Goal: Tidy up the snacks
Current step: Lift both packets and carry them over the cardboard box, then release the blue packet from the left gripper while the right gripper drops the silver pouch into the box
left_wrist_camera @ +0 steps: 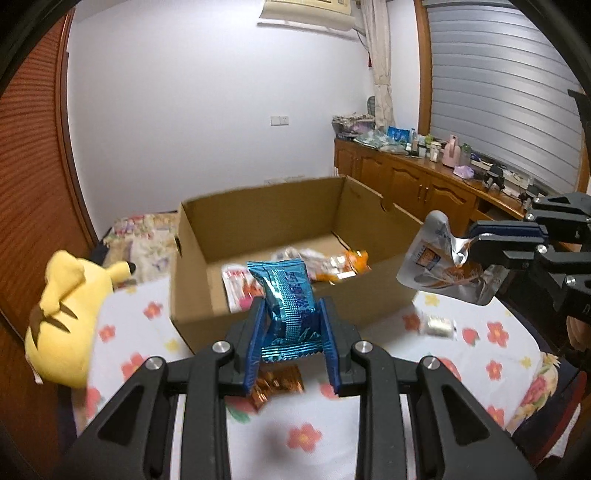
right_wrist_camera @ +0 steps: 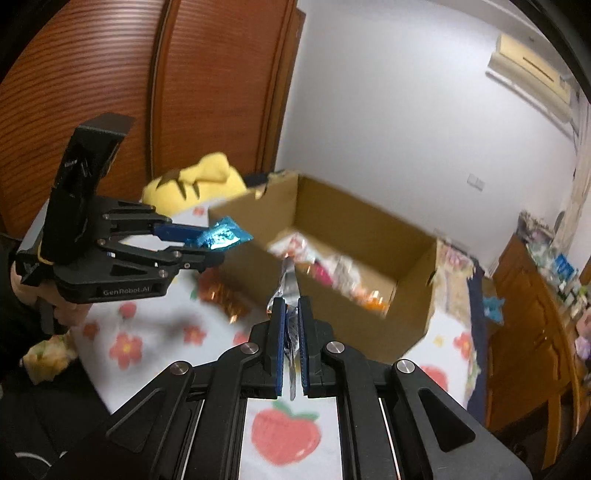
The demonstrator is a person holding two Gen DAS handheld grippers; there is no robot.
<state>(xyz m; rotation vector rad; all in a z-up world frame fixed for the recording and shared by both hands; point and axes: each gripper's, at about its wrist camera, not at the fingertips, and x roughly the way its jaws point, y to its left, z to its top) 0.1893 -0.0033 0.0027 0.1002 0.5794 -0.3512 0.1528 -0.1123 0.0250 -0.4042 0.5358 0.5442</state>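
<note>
Two tongs carry snacks above a flowered cloth: the left tongs pinch a blue packet, the right tongs clamp a silver pouch. An open box holding more packets sits just beyond both. An orange packet lies beneath the left tongs, a yellow plush to their left.

Yellow plush toy on floral cloth; wooden cabinet, air conditioner.
</note>
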